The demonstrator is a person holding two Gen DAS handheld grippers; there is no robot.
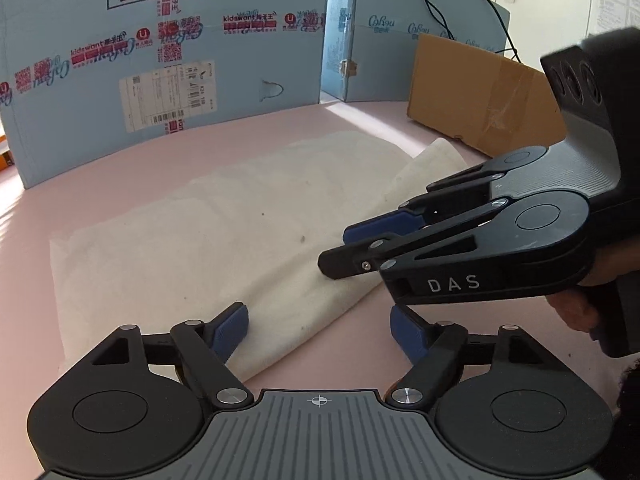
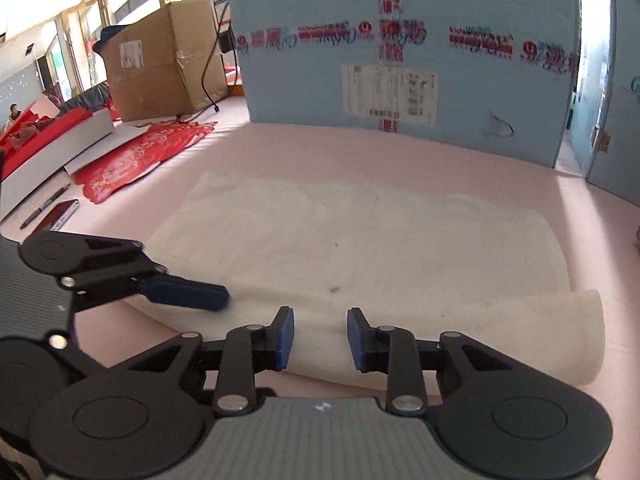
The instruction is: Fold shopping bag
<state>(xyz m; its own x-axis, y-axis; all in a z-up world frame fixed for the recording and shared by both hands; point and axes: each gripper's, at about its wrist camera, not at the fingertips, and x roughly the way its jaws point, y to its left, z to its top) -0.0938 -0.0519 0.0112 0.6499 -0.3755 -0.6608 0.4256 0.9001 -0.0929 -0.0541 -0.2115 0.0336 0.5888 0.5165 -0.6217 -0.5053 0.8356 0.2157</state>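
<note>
Left wrist view shows the white shopping bag (image 1: 208, 240) lying flat on the pink table (image 1: 360, 128), folded over with a rolled edge along its near right side. The left gripper (image 1: 320, 330) hangs over the bag's near edge with its blue pads spread wide, one pad above the cloth and the other above bare table. The right gripper (image 1: 340, 248) reaches in from the right, its fingers apart, tips low over the bag's fold. Right wrist view shows that gripper (image 2: 320, 338) spread over the near rolled edge. A blue carton (image 1: 160, 60) stands at the far side, a brown box (image 1: 480, 96) to the right.
</note>
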